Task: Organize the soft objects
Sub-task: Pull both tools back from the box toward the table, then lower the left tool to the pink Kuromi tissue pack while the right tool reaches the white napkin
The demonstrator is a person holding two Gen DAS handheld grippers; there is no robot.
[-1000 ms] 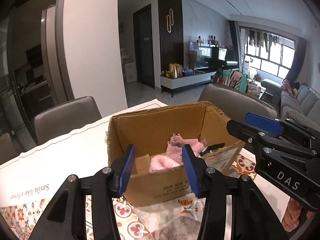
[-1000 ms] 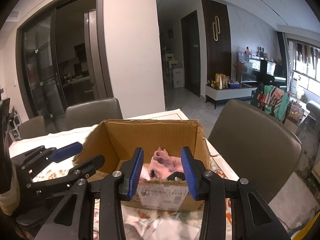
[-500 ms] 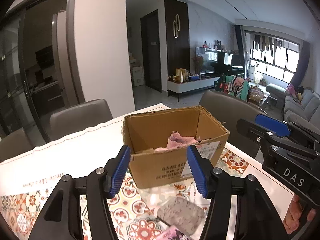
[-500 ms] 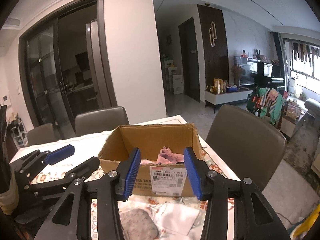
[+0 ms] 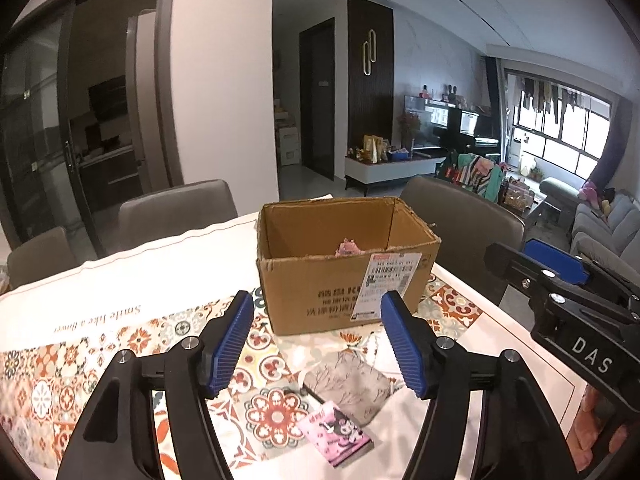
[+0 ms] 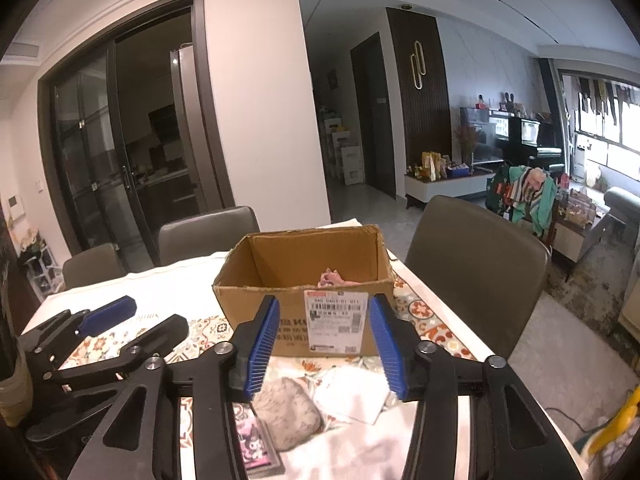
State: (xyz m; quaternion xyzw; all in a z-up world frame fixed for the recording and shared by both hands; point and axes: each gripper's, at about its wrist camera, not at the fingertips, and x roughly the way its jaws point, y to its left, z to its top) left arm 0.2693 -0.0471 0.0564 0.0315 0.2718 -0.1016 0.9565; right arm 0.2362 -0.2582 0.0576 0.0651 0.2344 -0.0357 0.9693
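An open cardboard box stands on the table with a pink soft cloth inside. In front of it lie a grey patterned soft pouch, a white folded cloth and a pink packet. My left gripper is open and empty, held back above the pouch. My right gripper is open and empty, just before the box. Each gripper shows in the other's view, the right and the left.
The table has a tiled-pattern cloth and a white runner. Grey chairs stand behind and to the right of the table. The table's right edge drops to the floor.
Both grippers have pulled back and up from over the box, both open and empty. The pouch, white cloth and pink packet in front of the box have come into view.
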